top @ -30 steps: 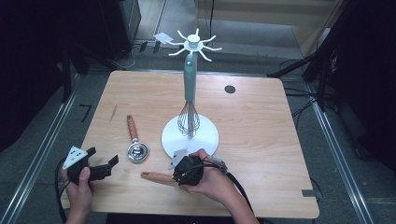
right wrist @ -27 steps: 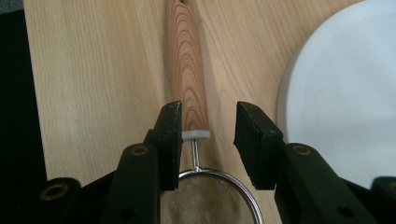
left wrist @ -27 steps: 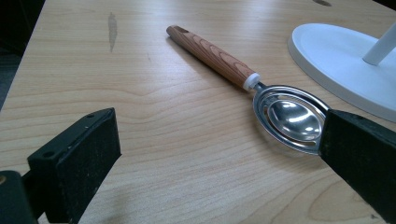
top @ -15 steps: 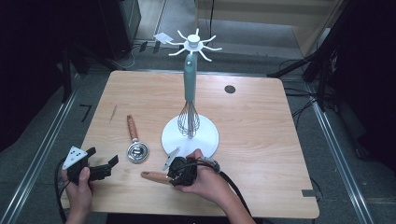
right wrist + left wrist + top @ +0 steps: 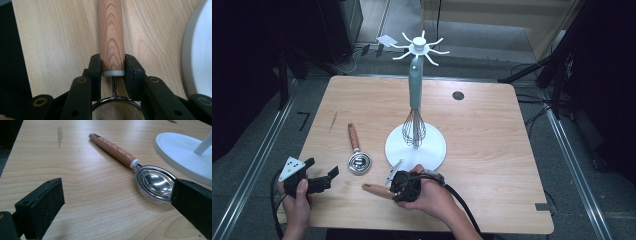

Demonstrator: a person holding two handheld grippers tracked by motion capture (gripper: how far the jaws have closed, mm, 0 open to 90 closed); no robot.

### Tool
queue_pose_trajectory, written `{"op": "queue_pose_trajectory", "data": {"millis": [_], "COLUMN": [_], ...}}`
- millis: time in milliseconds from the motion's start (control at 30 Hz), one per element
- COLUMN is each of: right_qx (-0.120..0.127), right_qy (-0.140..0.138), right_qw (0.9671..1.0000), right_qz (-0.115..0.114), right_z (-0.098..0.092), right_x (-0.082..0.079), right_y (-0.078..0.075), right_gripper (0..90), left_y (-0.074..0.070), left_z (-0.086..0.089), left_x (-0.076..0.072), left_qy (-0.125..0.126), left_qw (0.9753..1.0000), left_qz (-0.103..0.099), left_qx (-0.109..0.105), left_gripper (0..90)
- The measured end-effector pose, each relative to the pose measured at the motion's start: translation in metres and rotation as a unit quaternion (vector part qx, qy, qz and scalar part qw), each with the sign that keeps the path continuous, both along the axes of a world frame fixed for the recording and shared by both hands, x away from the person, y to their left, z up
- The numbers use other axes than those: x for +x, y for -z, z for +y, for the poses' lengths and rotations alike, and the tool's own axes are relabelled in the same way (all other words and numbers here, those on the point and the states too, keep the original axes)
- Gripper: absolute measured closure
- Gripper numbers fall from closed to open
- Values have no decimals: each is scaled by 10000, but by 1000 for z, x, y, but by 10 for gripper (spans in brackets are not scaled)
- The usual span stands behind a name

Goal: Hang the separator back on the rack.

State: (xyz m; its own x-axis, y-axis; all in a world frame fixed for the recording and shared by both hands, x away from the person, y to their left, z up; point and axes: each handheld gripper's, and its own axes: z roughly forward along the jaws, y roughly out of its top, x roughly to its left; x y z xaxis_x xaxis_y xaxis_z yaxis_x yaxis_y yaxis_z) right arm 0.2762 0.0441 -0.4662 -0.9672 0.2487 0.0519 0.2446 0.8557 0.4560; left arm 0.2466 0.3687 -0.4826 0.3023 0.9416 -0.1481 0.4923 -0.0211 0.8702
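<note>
The right claw is clamped on the wooden handle of a small strainer, its jaws pinching both sides of the handle at the end nearest the mesh, right at the pale collar. In the high view the right claw sits at the near edge of the table, with the handle lying flat and pointing away to the left. The white base of the rack is just beside it.

The strainer should be light and stiff: a hard round handle, a thin wire neck, fine mesh that could dent. The smooth wood may twist between flat jaws, so a grip close to the collar, as here, looks sound; the balance point is probably near there too.

The left claw stands wide and holds nothing, low over the table at the person's left. Ahead of it lies a scoop with a matching wooden handle, flat on the table, its metal bowl close to one jaw. A whisk hangs on the rack above the base.
</note>
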Motion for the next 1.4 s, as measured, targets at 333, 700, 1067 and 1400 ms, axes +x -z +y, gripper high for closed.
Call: {"op": "queue_pose_trajectory", "data": {"millis": [333,700,1067,1400], "right_qx": [28,366,629,793], "right_qy": [400,705,1217,1579], "right_qw": [9992,9967,9900,9832], "right_qz": [57,-185,-328,-464], "right_z": [-9,-34,-68,-91], "right_x": [-8,-7,-2,3], "right_y": [-5,-14,-19,-26], "right_gripper": [718,719,719,719], "left_y": [0,0,0,0], "left_z": [0,0,0,0], "left_x": [0,0,0,0], "left_qy": [20,21,39,43], "left_qw": [10000,10000,10000,10000], "left_qz": [7,5,4,6], "left_qx": [7,-13,-2,-8], "left_gripper": [0,0,0,0]}}
